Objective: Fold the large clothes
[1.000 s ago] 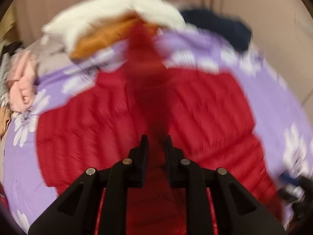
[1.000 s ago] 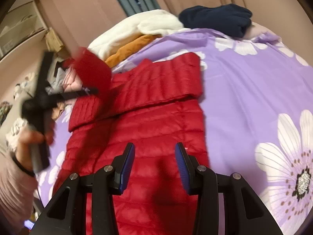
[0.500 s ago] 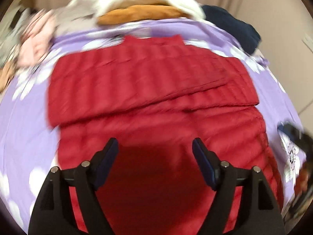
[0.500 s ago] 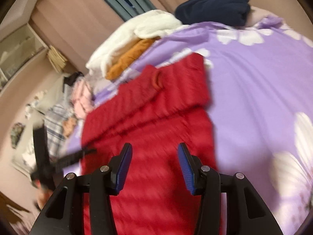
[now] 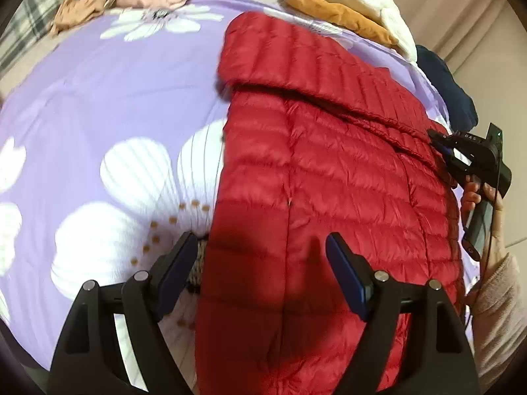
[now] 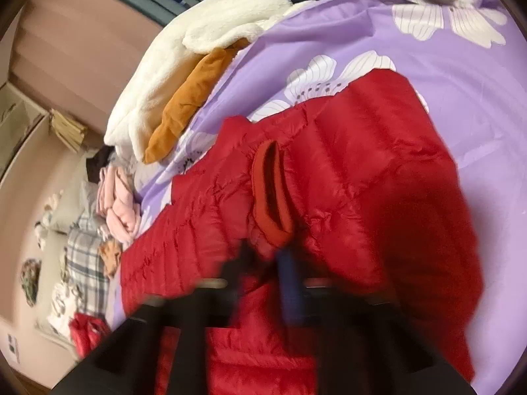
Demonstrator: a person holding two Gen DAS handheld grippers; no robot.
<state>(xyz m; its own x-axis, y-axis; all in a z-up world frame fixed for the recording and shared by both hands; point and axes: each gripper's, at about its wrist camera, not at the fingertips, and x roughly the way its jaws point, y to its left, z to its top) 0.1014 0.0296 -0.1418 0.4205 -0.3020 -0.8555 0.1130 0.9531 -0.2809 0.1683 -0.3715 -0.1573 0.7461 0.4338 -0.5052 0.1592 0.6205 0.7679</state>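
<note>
Sleeve point(image 5: 316, 75) now folded across red jacket point(image 5: 329, 197).

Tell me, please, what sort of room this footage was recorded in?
Most likely a bedroom at home. A puffy red quilted jacket lies on a purple bedsheet printed with white flowers, loose clothes are heaped at the bed's far edge, including a fluffy white garment, and curtains hang behind.
</note>
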